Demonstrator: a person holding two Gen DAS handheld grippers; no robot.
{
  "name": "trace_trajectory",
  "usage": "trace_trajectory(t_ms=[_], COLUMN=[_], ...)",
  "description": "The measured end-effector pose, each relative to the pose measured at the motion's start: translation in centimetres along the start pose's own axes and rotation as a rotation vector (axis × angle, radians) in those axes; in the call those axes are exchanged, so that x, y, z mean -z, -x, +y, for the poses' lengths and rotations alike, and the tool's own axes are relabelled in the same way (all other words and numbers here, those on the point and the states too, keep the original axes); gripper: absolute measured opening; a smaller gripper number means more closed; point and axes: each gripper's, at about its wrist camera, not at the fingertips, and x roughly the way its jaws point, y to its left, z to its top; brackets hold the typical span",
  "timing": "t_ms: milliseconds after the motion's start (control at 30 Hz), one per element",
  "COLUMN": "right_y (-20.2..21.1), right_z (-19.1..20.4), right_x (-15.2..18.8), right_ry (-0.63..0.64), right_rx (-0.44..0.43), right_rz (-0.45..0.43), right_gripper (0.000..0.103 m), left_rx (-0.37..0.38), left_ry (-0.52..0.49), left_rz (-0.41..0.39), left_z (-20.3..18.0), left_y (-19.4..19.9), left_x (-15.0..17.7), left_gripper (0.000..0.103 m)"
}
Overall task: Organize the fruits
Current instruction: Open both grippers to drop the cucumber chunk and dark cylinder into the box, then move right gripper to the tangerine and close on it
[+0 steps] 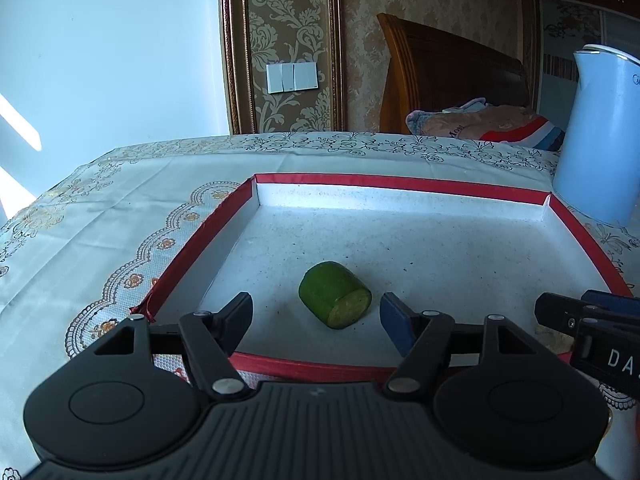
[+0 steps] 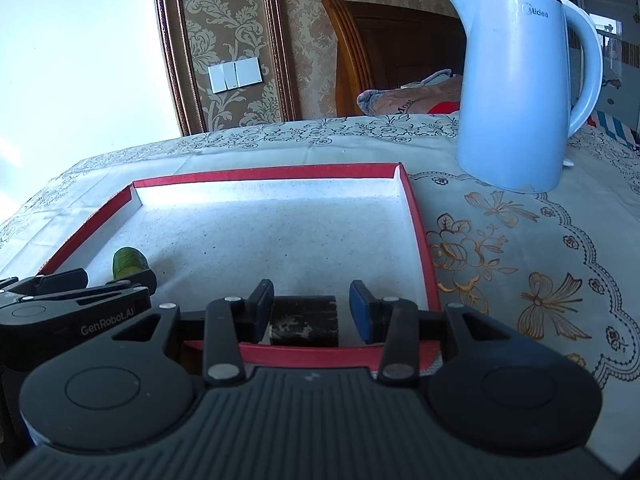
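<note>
A short green fruit piece (image 1: 334, 294) with a pale cut end lies on the white floor of a red-rimmed tray (image 1: 400, 184). My left gripper (image 1: 318, 320) is open around it, and both pads stand well clear of it. In the right wrist view the same green piece (image 2: 128, 262) shows behind the left gripper's fingers (image 2: 80, 292). My right gripper (image 2: 312, 310) straddles a dark ridged block (image 2: 304, 322) at the tray's (image 2: 280, 172) near rim. Its jaws are open, with a gap beside the blue pad.
A light blue electric kettle (image 2: 516, 92) stands on the flowered tablecloth (image 2: 520, 240), just past the tray's far right corner; the left wrist view has the kettle (image 1: 596, 132) too. A wooden headboard and bedding lie beyond the table. The table's left edge drops away.
</note>
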Motion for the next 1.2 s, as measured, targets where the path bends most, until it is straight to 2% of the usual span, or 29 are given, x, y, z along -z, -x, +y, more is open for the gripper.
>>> trace_trajectory(t_ms=[67, 500, 600, 667, 767, 900, 967, 1200], right_y=[0.4, 2.7, 3.6, 4.7, 6.3, 8.1, 9.0, 11.6], right_z=[0.0, -1.0, -1.4, -1.9, -2.6, -4.1, -4.9, -6.9], right_x=[0.0, 0.0, 0.2, 0.4, 0.7, 1.9, 2.7, 5.2], right_ry=[0.0, -0.039, -0.053, -0.069, -0.079, -0.089, -0.082, -0.032], right_rx=[0.004, 0.011, 0.008, 0.008, 0.002, -0.009, -0.009, 0.028], right_rz=[-0.02, -0.106, -0.136, -0.175, -0.217, -0.206, -0.19, -0.143], right_gripper=[0.039, 0.039, 0.043, 0.052, 0.053, 0.054, 0.059, 0.06], left_rx=[-0.01, -0.017, -0.004, -0.005, 0.027, 0.052, 0.072, 0.139], left_ry=[0.008, -0.025, 0.03, 0.089, 0.181, 0.243, 0.232, 0.127], left_rz=[-0.012, -0.072, -0.071, -0.071, -0.076, -0.093, -0.097, -0.067], left_z=[0.2, 0.4, 1.6, 2.8, 4.9, 7.2, 7.8, 7.7], left_y=[0.5, 3.7, 4.4, 5.0, 6.1, 7.8, 8.6, 10.1], left_x=[0.1, 1.6, 1.7, 1.8, 2.4, 3.0, 3.5, 5.9], left_gripper=[0.08, 0.083, 0.084, 0.084, 0.084, 0.084, 0.084, 0.084])
